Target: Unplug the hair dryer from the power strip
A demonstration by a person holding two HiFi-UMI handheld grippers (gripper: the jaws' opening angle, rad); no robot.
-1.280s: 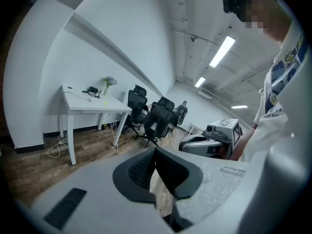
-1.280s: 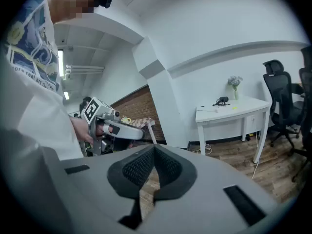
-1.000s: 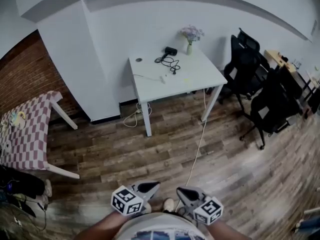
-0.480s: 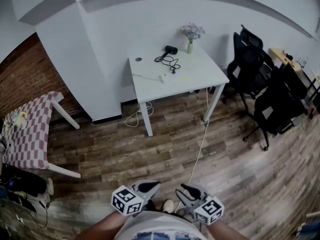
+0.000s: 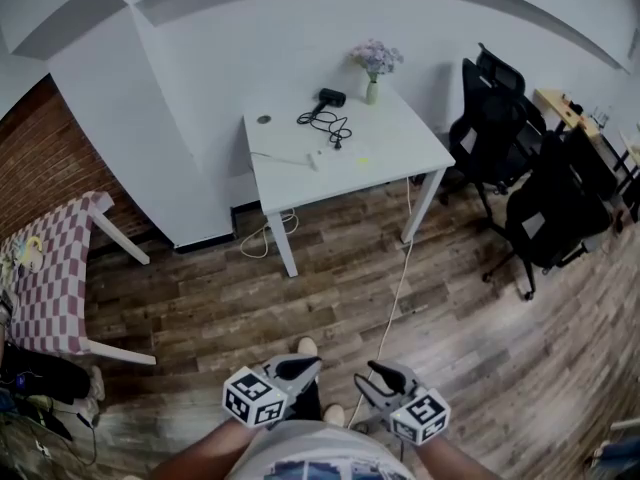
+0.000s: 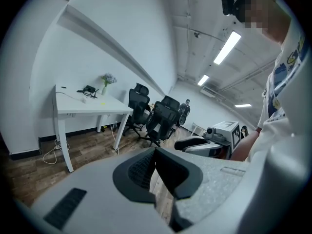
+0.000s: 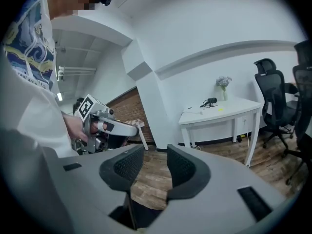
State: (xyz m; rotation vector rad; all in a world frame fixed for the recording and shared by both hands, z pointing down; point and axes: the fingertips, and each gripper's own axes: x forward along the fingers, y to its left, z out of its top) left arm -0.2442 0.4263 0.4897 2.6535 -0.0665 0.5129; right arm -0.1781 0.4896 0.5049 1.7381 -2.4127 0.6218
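Left gripper (image 5: 305, 368) and right gripper (image 5: 375, 371) low at 6 o'clock, well apart from white table (image 5: 400, 153).
Left jaws together, empty; right jaws opening, nothing between. Hair dryer (image 5: 331, 97) at 12 o'clock on table's far edge, near vase (image 5: 372, 92).

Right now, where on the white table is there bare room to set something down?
The table is bare on its right side, between the vase and the front right corner. The back middle is crowded: hair dryer, cord, then the power strip toward the front.
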